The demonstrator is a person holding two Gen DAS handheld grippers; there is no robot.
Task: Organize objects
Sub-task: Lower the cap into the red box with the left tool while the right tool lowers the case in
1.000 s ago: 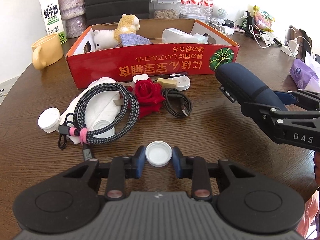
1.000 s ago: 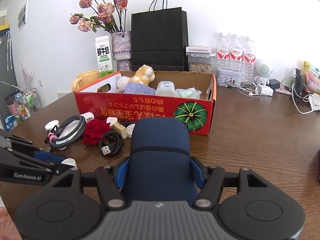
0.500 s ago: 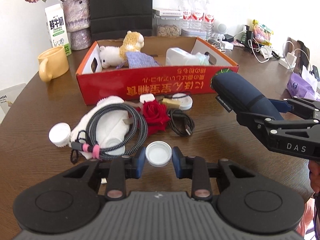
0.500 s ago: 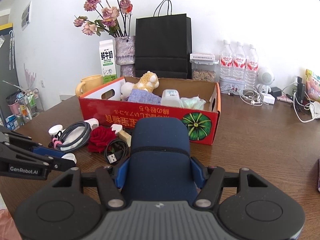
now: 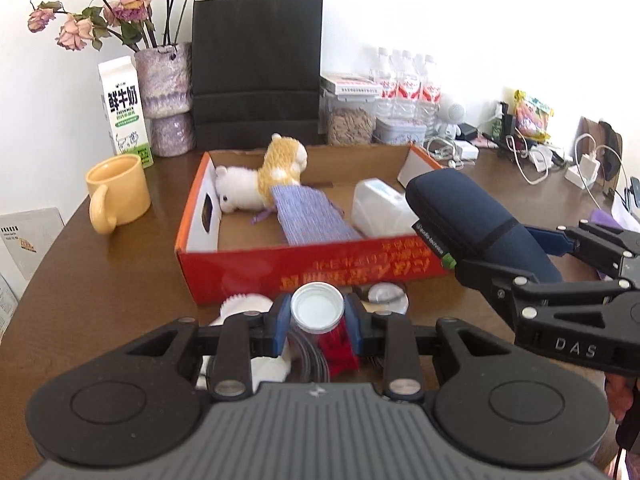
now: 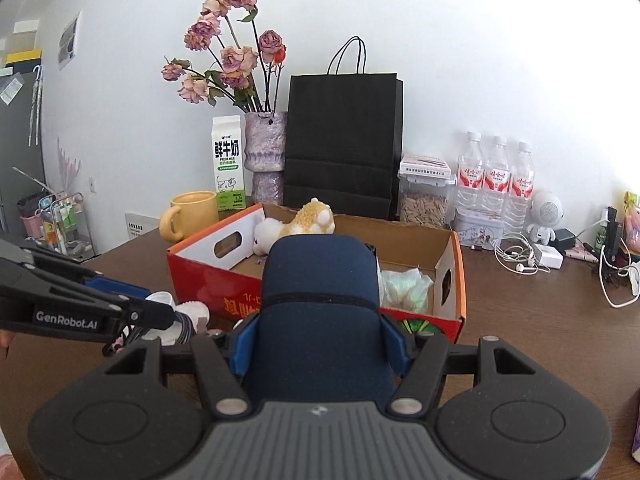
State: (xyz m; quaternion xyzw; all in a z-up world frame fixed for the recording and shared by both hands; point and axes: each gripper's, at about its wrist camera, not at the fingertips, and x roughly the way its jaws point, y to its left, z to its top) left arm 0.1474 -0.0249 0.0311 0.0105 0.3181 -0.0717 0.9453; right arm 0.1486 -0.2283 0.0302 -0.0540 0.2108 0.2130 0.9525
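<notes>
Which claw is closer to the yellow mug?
Left. The left claw, holding a white cap, is on the same side of the red box as the yellow mug. The right claw, gripping the navy case, is farther off.

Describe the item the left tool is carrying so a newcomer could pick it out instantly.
Start at the red cardboard box on the brown wooden table. Just in front of its near wall, the left tool pinches a small round white plastic cap. Unlike the bulky navy fabric case alongside, it is tiny, flat and white.
</notes>
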